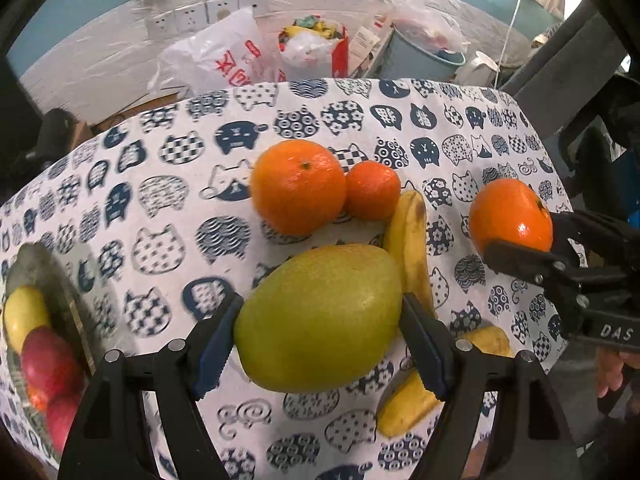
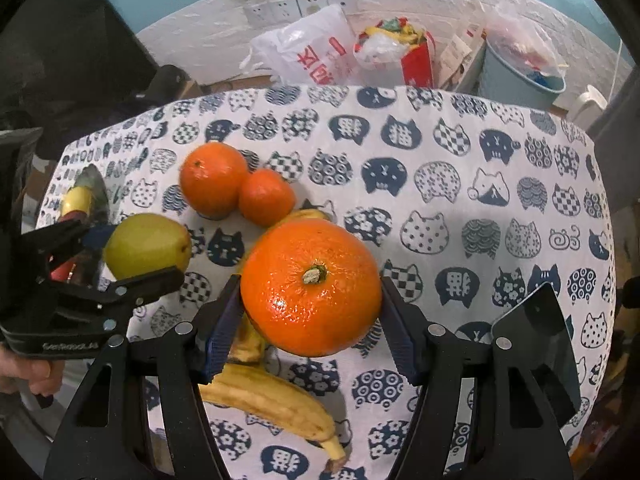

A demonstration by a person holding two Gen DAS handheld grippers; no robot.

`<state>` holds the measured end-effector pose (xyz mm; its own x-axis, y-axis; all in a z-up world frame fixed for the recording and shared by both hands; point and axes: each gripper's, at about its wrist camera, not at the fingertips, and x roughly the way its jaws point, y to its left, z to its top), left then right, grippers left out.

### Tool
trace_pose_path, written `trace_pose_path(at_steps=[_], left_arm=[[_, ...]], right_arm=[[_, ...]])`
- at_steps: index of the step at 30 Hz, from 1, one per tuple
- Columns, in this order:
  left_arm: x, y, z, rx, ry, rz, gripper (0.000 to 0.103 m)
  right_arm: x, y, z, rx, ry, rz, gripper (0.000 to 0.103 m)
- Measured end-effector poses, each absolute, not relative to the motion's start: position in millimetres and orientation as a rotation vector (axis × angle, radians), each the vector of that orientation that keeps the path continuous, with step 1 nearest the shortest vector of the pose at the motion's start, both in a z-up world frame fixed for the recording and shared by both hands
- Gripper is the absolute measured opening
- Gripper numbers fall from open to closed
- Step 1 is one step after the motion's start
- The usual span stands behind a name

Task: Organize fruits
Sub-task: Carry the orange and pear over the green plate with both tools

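My left gripper (image 1: 320, 320) is shut on a green pear (image 1: 320, 318) and holds it above the cat-print tablecloth; it also shows in the right wrist view (image 2: 146, 246). My right gripper (image 2: 312, 304) is shut on a large orange (image 2: 312, 286), seen at the right of the left wrist view (image 1: 510, 214). Two more oranges, a big one (image 1: 298, 186) and a small one (image 1: 372, 190), lie on the cloth behind. Yellow bananas (image 1: 412, 248) lie under the grippers, also in the right wrist view (image 2: 276, 400). A grey plate (image 1: 56, 280) at the left holds red apples (image 1: 48, 364) and a yellow fruit (image 1: 22, 314).
The table's far edge (image 1: 320, 84) drops to a floor with plastic bags (image 1: 224, 56), a red bag (image 1: 316, 48) and a blue bin (image 1: 420, 56). A dark phone-like slab (image 2: 540, 332) lies at the right of the cloth.
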<state>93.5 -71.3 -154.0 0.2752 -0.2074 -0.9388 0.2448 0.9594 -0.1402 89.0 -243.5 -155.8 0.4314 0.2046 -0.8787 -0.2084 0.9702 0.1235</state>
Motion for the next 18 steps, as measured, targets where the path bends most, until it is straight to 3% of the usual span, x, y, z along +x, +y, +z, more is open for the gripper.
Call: trace_pose_path(at_steps=[18], left_arm=[[45.5, -5.1, -95.2, 0.004, 1.124, -0.228, 0.08]], right_arm=[[80.4, -171.0, -114.7, -0.061, 0.992, 0.374, 0.066]])
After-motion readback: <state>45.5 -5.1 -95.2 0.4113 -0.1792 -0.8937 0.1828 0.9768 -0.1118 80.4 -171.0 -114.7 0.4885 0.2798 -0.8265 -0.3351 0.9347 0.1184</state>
